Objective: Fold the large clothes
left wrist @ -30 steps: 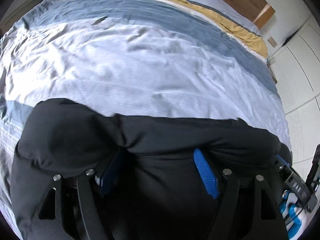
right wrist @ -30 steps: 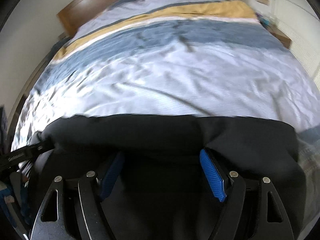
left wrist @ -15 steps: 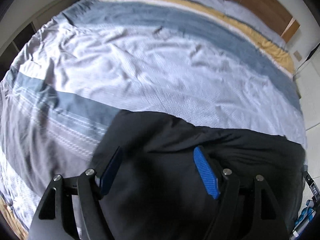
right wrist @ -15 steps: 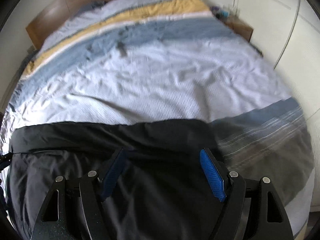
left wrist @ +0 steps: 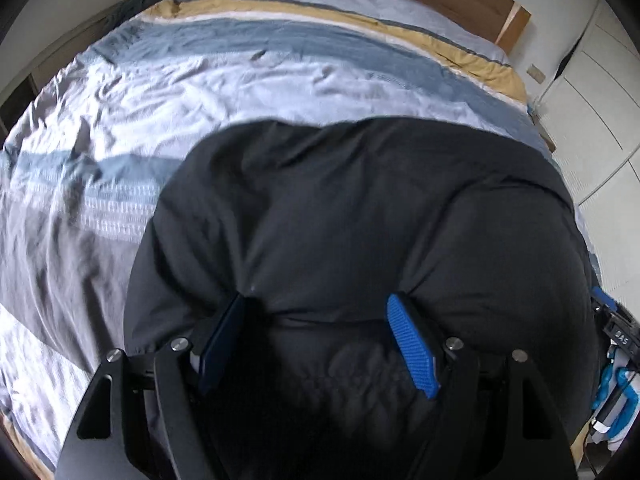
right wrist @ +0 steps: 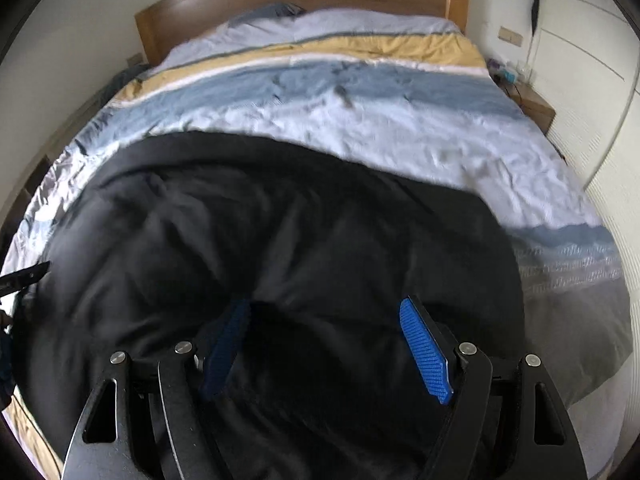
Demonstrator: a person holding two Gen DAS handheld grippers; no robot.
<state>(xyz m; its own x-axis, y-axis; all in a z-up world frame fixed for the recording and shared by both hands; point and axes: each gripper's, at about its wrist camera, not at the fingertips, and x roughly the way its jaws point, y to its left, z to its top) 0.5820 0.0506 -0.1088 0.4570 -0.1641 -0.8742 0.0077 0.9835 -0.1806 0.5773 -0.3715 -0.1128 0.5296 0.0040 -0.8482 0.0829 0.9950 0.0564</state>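
A large black padded garment [left wrist: 360, 200] lies across the near part of a bed and fills the lower half of both views [right wrist: 280, 232]. My left gripper [left wrist: 316, 304] points steeply down with its jaws wide. Its blue pads [left wrist: 412, 344] dig into the cloth, which puffs up over the tips and creases away from the left one. My right gripper [right wrist: 326, 304] stands the same way at the garment's right part, blue pads [right wrist: 424, 348] wide apart, with cloth sagging dark between them. Neither pair of pads clamps the fabric.
The striped duvet [left wrist: 240, 80] in pale blue, blue and yellow covers the bed up to a wooden headboard [right wrist: 300, 0]. A nightstand [right wrist: 536, 104] and white wardrobe doors [right wrist: 592, 80] stand to the right. The other gripper's body [left wrist: 616, 336] shows at the left wrist view's right edge.
Both grippers have travelled across the bed. The black garment now reaches farther up the duvet and bulges at the fingertips, where half a second ago it lay flatter. The jaws kept their width.
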